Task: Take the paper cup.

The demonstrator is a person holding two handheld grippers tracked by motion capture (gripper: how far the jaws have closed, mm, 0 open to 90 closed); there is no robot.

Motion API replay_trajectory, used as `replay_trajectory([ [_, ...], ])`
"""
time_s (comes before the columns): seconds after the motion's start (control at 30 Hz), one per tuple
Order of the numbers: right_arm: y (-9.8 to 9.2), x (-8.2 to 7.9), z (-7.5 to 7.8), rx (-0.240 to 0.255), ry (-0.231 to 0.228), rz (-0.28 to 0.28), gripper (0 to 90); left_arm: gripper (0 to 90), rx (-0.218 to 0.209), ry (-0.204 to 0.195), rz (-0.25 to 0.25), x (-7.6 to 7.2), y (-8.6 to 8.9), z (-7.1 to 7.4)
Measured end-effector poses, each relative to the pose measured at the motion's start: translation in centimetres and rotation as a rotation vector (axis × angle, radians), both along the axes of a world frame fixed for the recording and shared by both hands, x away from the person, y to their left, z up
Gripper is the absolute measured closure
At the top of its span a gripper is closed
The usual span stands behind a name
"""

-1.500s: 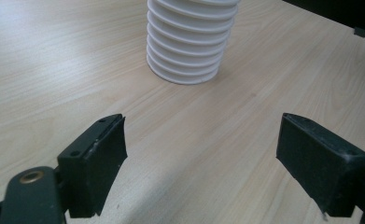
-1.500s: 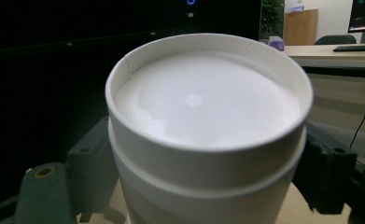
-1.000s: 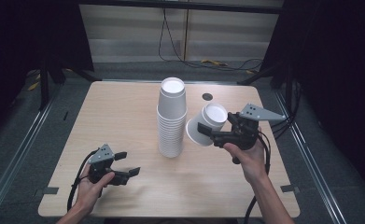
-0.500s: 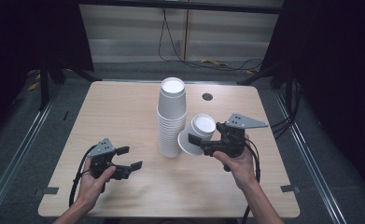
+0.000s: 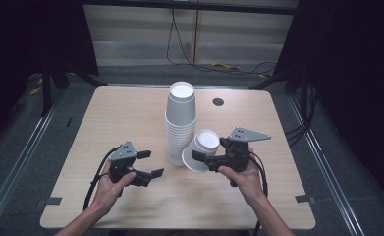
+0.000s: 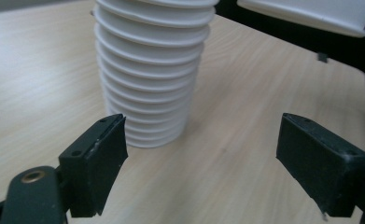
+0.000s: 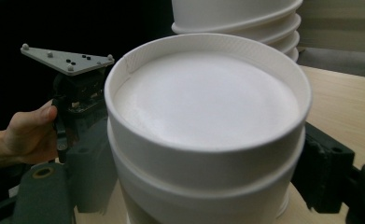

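Observation:
A tall stack of upturned white paper cups [image 5: 180, 123] stands in the middle of the table [image 5: 125, 113]. My right gripper [image 5: 210, 150] is shut on a white cup [image 5: 202, 147], held tilted just right of the stack's base, mouth low and to the left. In the right gripper view this cup [image 7: 203, 121] sits between the jaws, bottom toward the camera, and looks like two nested cups. My left gripper [image 5: 151, 163] is open, left of the stack's foot. Its jaws stand wide apart in front of the stack [image 6: 150, 79], around nothing.
A small dark hole [image 5: 218, 102] sits in the tabletop behind the stack. Cables trail from both grippers toward the near edge. Dark floor and metal rails surround the table. In the right gripper view, a hand [image 7: 26, 135] holds the left gripper.
My right gripper has carried the cup down and to the left, close to the stack's base. The left gripper has shifted slightly to the right and stays open.

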State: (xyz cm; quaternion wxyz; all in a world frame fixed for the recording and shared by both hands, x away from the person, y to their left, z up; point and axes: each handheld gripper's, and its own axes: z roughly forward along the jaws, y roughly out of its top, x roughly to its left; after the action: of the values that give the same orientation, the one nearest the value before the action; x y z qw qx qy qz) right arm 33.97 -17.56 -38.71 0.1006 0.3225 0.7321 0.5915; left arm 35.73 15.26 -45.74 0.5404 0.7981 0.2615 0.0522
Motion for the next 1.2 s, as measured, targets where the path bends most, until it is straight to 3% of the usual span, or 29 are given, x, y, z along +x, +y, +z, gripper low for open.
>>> replay_trajectory([
  [0.17, 0.3, -0.1, -0.9, 0.042, -0.002, 0.043, 20.1, 16.1, -0.027, 0.031, -0.036, -0.2, -0.9, -0.2],
  [0.43, 1.2, -0.1, -2.1, 0.043, 0.022, 0.108, 20.2, 15.7, -0.071, -0.009, -0.147, -1.6, -1.6, -0.4],
  [0.53, 1.5, -0.2, -2.5, 0.045, 0.022, 0.121, 20.2, 15.6, -0.1, 0.004, -0.18, -2.1, -1.6, -0.6],
  [0.8, 2.5, -0.5, -3.3, 0.054, 0.05, 0.194, 20.3, 15.5, -0.129, 0.0, -0.219, -2.6, -1.9, -0.7],
  [0.97, 2.9, -0.5, -4.3, 0.039, 0.082, 0.215, 20.4, 15.5, -0.124, -0.023, -0.222, -2.8, -2.1, -0.6],
  [1.2, 3.3, -0.5, -5.3, 0.037, 0.119, 0.235, 20.4, 15.5, -0.11, -0.028, -0.227, -2.9, -2.4, -0.8],
])
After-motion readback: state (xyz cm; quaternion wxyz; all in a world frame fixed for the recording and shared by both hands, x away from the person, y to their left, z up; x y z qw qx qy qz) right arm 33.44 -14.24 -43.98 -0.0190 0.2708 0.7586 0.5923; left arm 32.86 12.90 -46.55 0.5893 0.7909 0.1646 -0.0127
